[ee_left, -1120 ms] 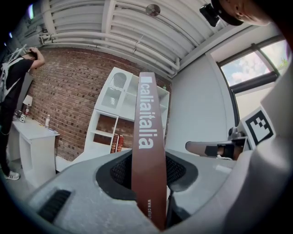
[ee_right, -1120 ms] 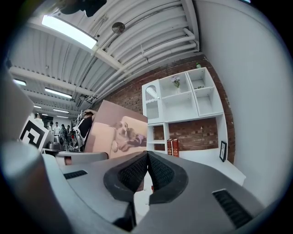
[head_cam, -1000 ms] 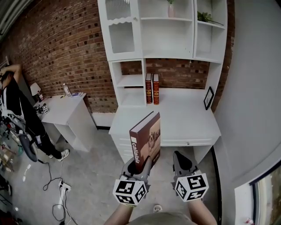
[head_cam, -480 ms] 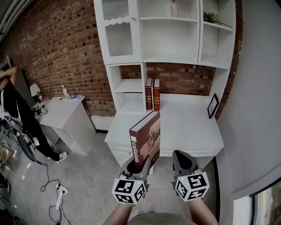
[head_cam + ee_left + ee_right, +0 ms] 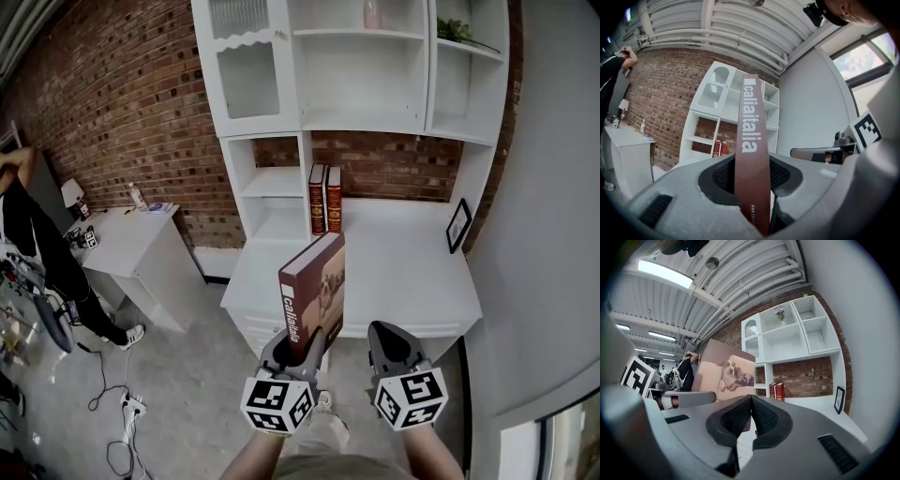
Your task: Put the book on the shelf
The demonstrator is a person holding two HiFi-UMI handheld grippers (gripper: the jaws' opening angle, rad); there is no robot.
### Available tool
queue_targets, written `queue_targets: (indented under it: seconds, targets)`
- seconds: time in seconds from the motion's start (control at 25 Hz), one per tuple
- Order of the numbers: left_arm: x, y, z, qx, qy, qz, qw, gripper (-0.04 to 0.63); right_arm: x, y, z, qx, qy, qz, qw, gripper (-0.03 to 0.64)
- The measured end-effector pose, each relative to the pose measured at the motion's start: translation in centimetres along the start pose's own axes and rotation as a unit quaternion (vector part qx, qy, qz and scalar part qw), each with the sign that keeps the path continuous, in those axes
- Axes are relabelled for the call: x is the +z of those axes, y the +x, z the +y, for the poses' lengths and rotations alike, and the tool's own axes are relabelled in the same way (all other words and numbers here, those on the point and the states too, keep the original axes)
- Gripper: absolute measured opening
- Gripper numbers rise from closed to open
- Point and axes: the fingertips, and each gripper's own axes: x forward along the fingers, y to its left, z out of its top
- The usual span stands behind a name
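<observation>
A brown hardcover book [image 5: 313, 298] with a dog picture on its cover stands upright, its lower end pinched in my left gripper [image 5: 298, 349]. In the left gripper view its spine [image 5: 752, 154] runs up between the two grey jaws, which press on it. My right gripper [image 5: 389, 345] is beside it at the right, shut with nothing in it; its pads [image 5: 749, 414] meet. The book's cover [image 5: 726, 376] shows at the left of the right gripper view. Ahead stands the white shelf unit [image 5: 272, 183] with a desk surface [image 5: 403, 272]. Two red books [image 5: 325, 199] stand upright at its back.
A framed picture [image 5: 458, 225] leans at the desk's right end. A plant [image 5: 459, 30] and a pink vase [image 5: 373, 13] sit on upper shelves. A low white table [image 5: 131, 234] stands at the left, with a person [image 5: 37, 253] beyond it. Cables lie on the floor [image 5: 122, 412].
The shelf unit and desk have come closer and lower in the head view. The book stays gripped upright in my left gripper; a foot now shows below.
</observation>
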Motion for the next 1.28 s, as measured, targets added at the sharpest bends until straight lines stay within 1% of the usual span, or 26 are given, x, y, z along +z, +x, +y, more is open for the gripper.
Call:
queue_targets:
  seconds: [0.16, 0.24, 0.44, 0.6, 0.8, 1.12, 1.28]
  targets:
    - [-0.7, 0.4, 0.4, -0.007, 0.001, -0.009, 0.9999, 0.144, -1.0, 0.2, -0.1, -0.006, -0.007, -0.007, 1.000, 0.006]
    - [-0.3, 1.2, 0.7, -0.011, 0.005, -0.012, 0.9999, 0.145, -0.7, 0.8, -0.5, -0.010, -0.010, -0.009, 1.000, 0.006]
    - [2.1, 7.3, 2.9, -0.015, 0.008, -0.005, 0.9998, 0.144, 1.9, 5.7, -3.8, -0.016, -0.014, -0.012, 1.000, 0.006]
    - [3.8, 10.7, 4.2, -0.021, 0.017, -0.005, 0.9996, 0.144, 3.8, 8.6, -5.8, -0.021, -0.020, -0.020, 0.999, 0.006]
    - [6.3, 15.4, 5.6, -0.037, 0.020, -0.002, 0.9991, 0.145, 6.8, 12.2, -8.6, -0.037, -0.032, -0.031, 0.998, 0.006]
    - [11.3, 22.1, 7.6, -0.051, 0.045, -0.012, 0.9976, 0.146, 11.4, 17.5, -11.9, -0.049, -0.029, -0.055, 0.997, 0.006]
    - [13.7, 25.2, 8.5, -0.056, 0.047, -0.024, 0.9970, 0.144, 13.8, 20.2, -13.2, -0.051, -0.037, -0.063, 0.996, 0.006]
